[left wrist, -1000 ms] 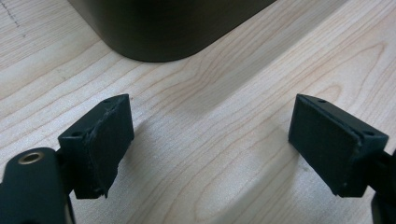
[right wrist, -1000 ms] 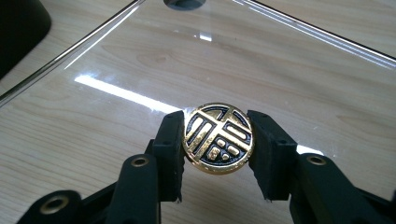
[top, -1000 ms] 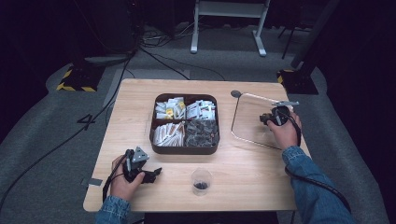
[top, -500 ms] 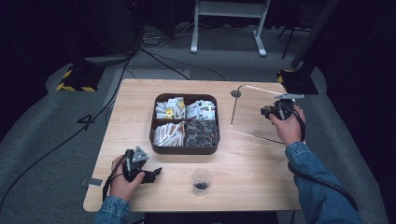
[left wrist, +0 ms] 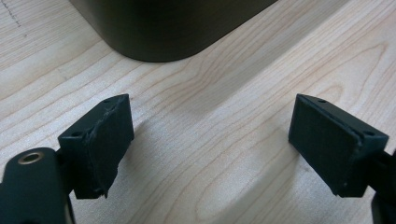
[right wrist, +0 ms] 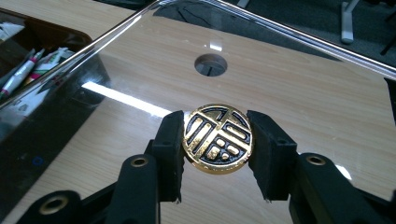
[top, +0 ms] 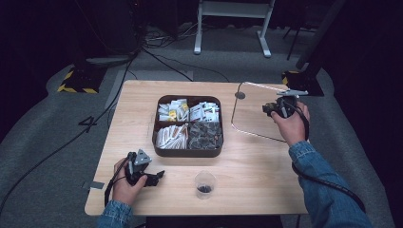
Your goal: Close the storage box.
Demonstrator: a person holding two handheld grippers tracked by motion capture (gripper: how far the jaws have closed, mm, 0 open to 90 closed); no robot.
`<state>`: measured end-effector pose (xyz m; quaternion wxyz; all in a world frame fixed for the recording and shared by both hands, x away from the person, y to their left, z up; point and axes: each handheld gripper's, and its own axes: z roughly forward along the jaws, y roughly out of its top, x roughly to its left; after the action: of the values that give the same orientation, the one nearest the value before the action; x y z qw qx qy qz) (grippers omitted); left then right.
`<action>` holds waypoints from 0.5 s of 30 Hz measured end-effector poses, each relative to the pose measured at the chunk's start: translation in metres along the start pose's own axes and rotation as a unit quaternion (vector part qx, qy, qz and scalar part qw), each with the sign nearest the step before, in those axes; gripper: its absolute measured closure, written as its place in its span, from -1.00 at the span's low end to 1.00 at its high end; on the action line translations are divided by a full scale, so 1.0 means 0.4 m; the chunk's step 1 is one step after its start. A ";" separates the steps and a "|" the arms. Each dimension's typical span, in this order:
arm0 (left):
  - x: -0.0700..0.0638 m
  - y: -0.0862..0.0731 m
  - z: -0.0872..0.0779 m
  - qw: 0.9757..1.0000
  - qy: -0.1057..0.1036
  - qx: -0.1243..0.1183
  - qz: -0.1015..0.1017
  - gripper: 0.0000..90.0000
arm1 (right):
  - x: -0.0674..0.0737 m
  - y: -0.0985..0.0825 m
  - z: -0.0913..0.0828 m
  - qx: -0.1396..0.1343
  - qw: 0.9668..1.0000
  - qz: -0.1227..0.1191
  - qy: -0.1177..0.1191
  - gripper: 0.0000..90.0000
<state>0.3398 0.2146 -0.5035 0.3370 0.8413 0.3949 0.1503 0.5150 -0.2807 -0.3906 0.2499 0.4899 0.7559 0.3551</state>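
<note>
The wooden table (top: 266, 180) is bearing a compartment tray (top: 187, 148). Right of the tray, the right gripper (right wrist: 217, 140) is clenching the clear lid's gold knob (right wrist: 218, 138). In front of the tray, the left gripper (left wrist: 210, 140) is resting with jaws spread and nothing between them.

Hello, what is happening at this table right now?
A person works with two hand-held grippers. The right gripper is shut on the gold knob of a clear lid, holding it tilted beside the brown compartment box. The left gripper rests open on the wooden table, near a small plastic cup.
</note>
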 end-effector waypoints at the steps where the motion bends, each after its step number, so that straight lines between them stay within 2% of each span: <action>1: 0.000 0.000 0.000 1.000 0.001 0.000 0.000 -0.68 | 0.009 0.007 -0.001 -0.001 1.000 -0.002 0.000 0.31; 15: -0.001 0.000 0.000 1.000 0.001 -0.001 -0.004 -0.68 | 0.128 0.080 -0.003 -0.010 1.000 -0.017 0.015 0.31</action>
<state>0.3396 0.2141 -0.5036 0.3377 0.8394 0.3983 0.1504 0.5118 -0.2253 -0.3661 0.2497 0.4691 0.7642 0.3656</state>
